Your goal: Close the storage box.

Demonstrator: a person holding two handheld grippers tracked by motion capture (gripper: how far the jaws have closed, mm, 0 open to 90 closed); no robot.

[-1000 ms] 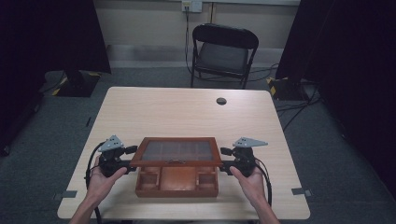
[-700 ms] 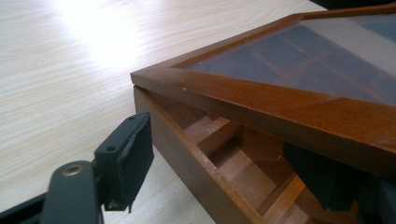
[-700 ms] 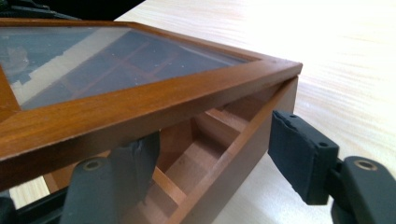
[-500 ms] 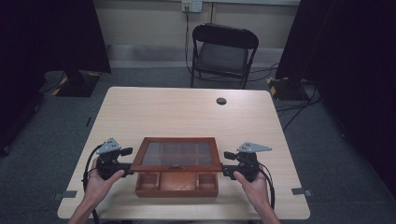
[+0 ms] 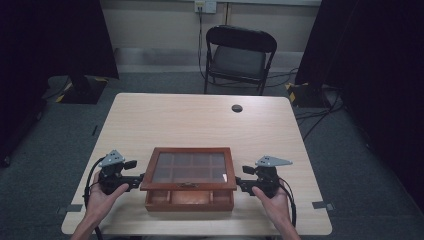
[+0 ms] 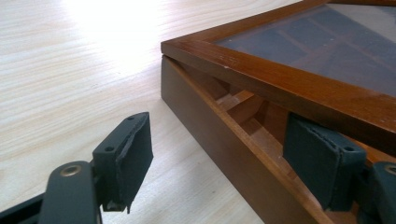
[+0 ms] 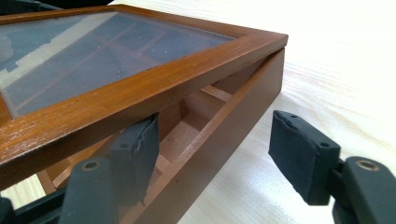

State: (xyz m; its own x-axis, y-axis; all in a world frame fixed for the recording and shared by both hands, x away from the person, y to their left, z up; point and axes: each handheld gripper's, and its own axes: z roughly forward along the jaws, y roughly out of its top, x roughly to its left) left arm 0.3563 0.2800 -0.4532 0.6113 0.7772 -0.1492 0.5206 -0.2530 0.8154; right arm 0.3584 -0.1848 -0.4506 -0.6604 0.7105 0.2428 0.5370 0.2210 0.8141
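Note:
A brown wooden box (image 5: 189, 201) sits near the table's front edge, its glass-paned lid (image 5: 189, 167) hinged at the far side and raised a little at the front. My left gripper (image 5: 137, 180) is open at the box's left side. In the left gripper view, the left gripper (image 6: 224, 140) straddles the side wall (image 6: 210, 140), one pad (image 6: 317, 158) inside under the lid frame (image 6: 280, 74). My right gripper (image 5: 241, 183) is open at the right side. In the right gripper view, the right gripper (image 7: 217, 144) straddles its wall likewise, one pad (image 7: 140, 149) beneath the lid (image 7: 140, 93).
The light wooden table (image 5: 200, 120) carries a small black round object (image 5: 237, 108) near its far edge. A black folding chair (image 5: 239, 55) stands beyond the table. Cables lie on the grey floor at the right (image 5: 320, 107).
The lid's front edge has come down toward the box, leaving less of the inside showing. Both grippers have sunk slightly with it, staying at the box's sides.

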